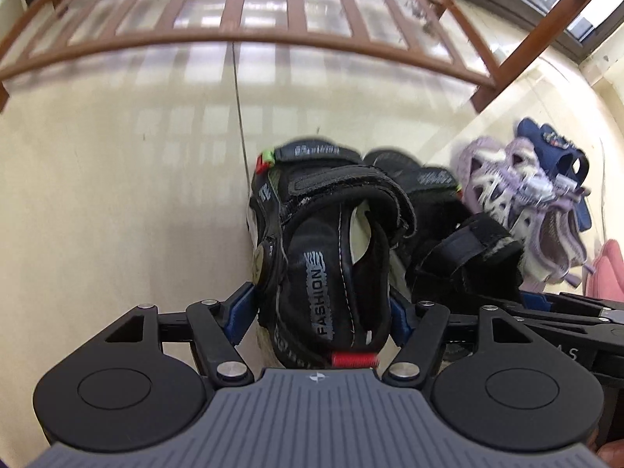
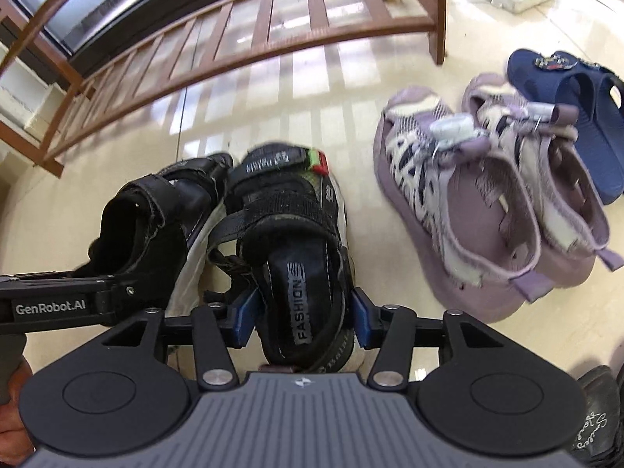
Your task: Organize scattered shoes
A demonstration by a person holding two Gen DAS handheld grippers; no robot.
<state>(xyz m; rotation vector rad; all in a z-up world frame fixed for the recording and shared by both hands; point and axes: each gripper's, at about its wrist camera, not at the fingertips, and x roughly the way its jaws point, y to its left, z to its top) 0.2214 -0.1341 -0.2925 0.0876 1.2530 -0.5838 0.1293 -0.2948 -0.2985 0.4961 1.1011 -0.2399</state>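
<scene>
We hold one black sandal [image 1: 331, 257] heel-first in the left tool [image 1: 323, 312] and its mate [image 2: 296, 249] in the right tool [image 2: 304, 319], each clamped across the heel, toes pointing ahead toward the wooden rack [image 2: 234, 39], side by side over the floor [image 1: 117, 195], beside the purple pair [image 2: 487, 202].

Black sandals [image 2: 300, 249] with red-green tabs, lilac-and-cream sandals [image 2: 479, 210], navy slide [image 2: 577, 105], brown rack [image 2: 241, 43].

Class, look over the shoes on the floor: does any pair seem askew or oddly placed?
Yes. The lilac sandals lean against each other at an angle, one overlapping the navy slide. The two black sandals sit side by side, each in a gripper.
</scene>
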